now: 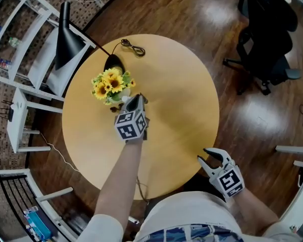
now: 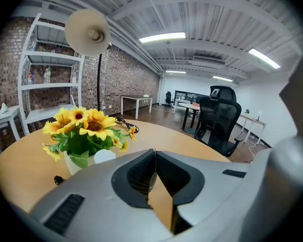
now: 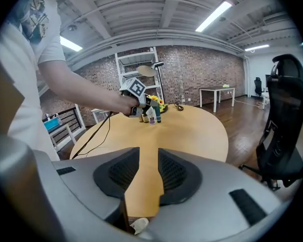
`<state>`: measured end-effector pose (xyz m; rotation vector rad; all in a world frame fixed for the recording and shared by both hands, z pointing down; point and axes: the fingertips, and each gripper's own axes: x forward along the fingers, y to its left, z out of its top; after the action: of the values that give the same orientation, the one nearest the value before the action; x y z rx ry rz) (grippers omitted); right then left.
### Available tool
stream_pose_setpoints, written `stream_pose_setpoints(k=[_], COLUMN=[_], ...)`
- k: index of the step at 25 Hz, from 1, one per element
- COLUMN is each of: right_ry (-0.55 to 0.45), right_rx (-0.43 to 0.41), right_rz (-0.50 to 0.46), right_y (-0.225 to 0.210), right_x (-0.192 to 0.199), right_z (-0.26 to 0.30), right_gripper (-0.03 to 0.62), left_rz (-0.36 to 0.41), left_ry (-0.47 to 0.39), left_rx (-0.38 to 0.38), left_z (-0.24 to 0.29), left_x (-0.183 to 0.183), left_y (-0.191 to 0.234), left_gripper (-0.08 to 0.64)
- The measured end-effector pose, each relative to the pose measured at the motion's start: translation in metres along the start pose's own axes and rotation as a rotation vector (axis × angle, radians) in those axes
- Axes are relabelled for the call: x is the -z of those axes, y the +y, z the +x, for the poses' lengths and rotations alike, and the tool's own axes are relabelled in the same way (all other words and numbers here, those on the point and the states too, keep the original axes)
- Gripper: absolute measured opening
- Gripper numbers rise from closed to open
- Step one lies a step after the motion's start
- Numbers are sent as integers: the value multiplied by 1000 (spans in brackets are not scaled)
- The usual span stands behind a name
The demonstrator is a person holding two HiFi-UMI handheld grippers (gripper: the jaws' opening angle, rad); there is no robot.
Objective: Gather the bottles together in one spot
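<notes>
Several small bottles stand bunched together on the round wooden table, right beside the sunflower vase. In the head view my left gripper covers them. It is shut and empty, its tip over the table just in front of the sunflowers; the right gripper view shows it right at the bottles. A white rounded cap peeks up beside the left gripper. My right gripper hovers at the table's near right edge, shut, holding no bottle, and far from the cluster.
A black lamp leans over the table's far left, its cord lying on the top. White shelving stands at the left and a black office chair at the far right. A thin cable hangs over the front edge.
</notes>
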<state>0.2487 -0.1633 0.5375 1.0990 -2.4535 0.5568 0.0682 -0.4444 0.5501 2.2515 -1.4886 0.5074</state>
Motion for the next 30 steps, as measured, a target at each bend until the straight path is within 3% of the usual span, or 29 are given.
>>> stream_pose_setpoints(k=[12, 21, 26, 28, 30], right_ry=[24, 14, 2, -20, -37], right_rx=[51, 40, 28, 25, 18], right_rz=[59, 41, 29, 35, 28], right_y=[-21, -15, -1, 6, 15], right_x=[21, 18, 11, 5, 0], right_z=[-19, -12, -7, -2, 5], right_gripper=[133, 133, 138, 202, 212], left_rz=[10, 83, 111, 108, 101], left_ry=[10, -12, -80, -92, -89], left_rx=[-79, -49, -18, 4, 25], left_z=[20, 7, -44, -78, -117], left_x=[14, 5, -11, -10, -3], left_y=[15, 6, -12, -21, -27], left_gripper=[22, 91, 91, 91, 100])
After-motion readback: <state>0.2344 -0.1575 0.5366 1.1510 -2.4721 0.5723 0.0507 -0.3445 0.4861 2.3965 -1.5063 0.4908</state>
